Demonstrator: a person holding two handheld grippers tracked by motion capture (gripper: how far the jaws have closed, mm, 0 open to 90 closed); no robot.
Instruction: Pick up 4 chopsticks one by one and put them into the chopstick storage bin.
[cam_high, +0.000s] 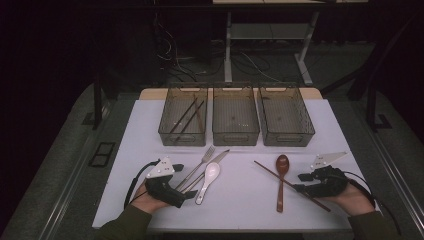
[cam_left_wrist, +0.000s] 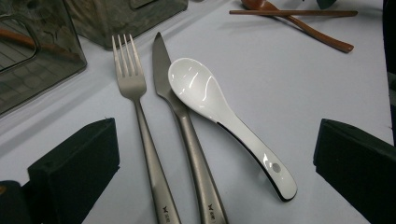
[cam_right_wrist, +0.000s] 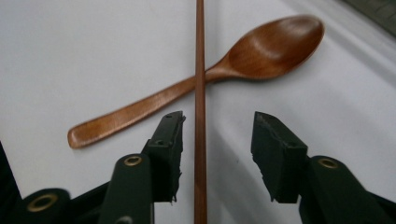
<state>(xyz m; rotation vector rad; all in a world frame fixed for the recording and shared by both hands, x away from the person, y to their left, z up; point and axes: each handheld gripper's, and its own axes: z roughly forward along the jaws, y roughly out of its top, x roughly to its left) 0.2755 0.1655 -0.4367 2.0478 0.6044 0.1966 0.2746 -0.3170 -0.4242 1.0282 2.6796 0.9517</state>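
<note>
Straddling a single wooden chopstick (cam_right_wrist: 200, 93), the right gripper (cam_right_wrist: 217, 154) has its jaws open around it, one jaw close beside the stick and the other well apart, neither pressing. That chopstick lies across the handle of a wooden spoon (cam_right_wrist: 261, 49) on the white counter (cam_high: 240, 190). The left gripper (cam_high: 186, 192) rests near the counter's front edge with its jaws spread wide, holding nothing; just ahead lie a fork (cam_left_wrist: 140, 116), a knife (cam_left_wrist: 180, 121) and a white ceramic spoon (cam_left_wrist: 219, 107) resting on the knife. Farther back stand three grey bins (cam_high: 288, 137), the leftmost holding chopsticks (cam_high: 185, 120).
</note>
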